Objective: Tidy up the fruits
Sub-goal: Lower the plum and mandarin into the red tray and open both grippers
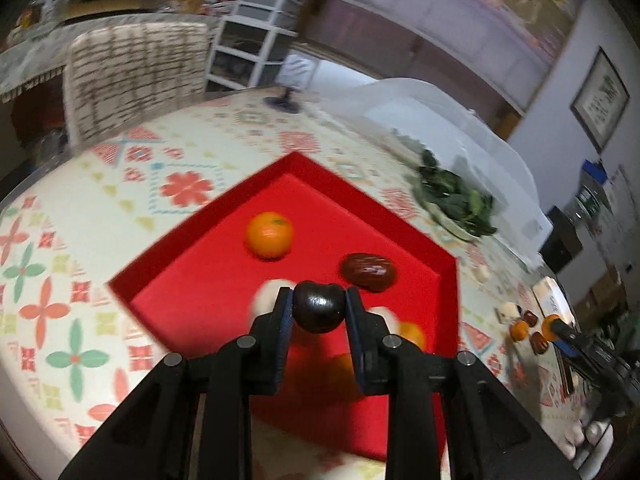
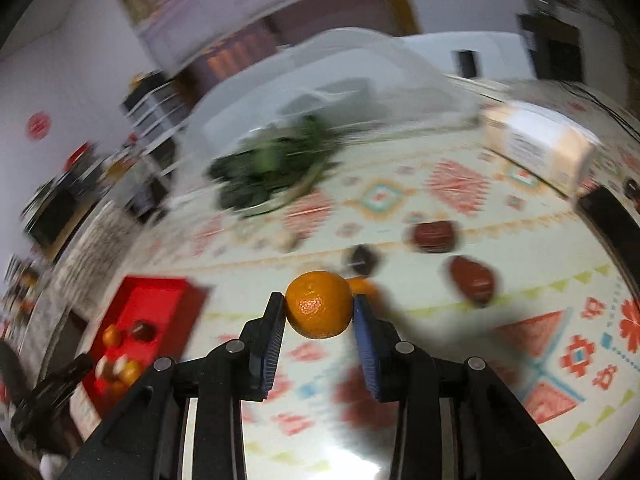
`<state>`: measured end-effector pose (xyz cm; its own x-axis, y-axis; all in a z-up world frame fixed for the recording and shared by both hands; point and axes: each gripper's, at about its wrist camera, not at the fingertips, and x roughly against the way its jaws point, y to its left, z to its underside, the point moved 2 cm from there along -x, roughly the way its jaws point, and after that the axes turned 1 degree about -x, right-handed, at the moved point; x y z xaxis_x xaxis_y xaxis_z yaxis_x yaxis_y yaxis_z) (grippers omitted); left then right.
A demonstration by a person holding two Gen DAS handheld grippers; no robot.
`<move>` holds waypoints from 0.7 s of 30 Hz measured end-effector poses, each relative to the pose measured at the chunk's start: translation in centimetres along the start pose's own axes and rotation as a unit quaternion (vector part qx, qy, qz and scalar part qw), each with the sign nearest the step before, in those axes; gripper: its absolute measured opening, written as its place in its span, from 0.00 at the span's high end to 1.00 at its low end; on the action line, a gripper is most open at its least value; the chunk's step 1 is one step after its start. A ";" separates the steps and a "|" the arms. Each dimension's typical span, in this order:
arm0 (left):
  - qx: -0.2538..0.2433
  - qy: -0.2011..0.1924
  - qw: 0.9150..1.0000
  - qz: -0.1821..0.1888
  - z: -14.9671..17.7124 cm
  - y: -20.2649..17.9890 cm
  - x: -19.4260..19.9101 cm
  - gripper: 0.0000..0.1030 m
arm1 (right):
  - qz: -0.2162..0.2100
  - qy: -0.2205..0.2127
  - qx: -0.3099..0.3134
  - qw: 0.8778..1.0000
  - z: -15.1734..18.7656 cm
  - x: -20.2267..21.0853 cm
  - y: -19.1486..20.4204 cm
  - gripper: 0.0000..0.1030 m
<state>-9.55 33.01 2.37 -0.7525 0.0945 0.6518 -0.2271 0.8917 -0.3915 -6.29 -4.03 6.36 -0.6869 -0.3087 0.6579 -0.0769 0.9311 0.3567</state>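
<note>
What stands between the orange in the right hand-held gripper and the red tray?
Nothing visible. The right hand-held gripper holds the orange above the table; only bare patterned cloth lies between it and the red tray to the left.

Left wrist view: close above red tray point(image 1: 448, 280), looking past its tongs. Right wrist view: farther off over tablecloth point(image 2: 460, 200) (tray left of tongs). Shared: tray, greens plate point(image 1: 456, 204).

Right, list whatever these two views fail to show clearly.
- Left wrist view: the pale and orange pieces in the red tray are blurred and half hidden by the left gripper holding the dark fruit.
- Right wrist view: motion blur smears the greens and the small dark thing behind the mandarin in the right gripper.
</note>
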 end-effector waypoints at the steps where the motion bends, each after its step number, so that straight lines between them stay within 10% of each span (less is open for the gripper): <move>1: 0.004 0.000 1.000 -0.003 0.1 0.4 0.0 0.76 | -0.012 0.007 0.013 1.000 0.4 -0.3 1.4 0.64; 10: 0.009 -0.002 1.000 -0.009 0.3 1.9 -0.2 0.72 | -0.092 0.069 0.109 0.987 3.2 -4.1 12.8 0.64; 13: 0.026 -0.009 1.000 -0.002 0.1 2.9 0.5 0.52 | -0.094 0.087 0.139 0.982 3.8 -6.2 15.6 0.64; 21: 0.059 -0.035 0.997 0.024 -0.7 4.6 3.2 0.38 | -0.073 0.129 0.149 0.978 5.1 -11.0 17.5 0.62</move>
<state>-12.57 37.76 3.09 -0.8051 0.1013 0.5845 -0.2571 0.8284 -0.4976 -3.78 16.62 1.99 -0.4514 -0.4447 0.7736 -0.3931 0.8774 0.2751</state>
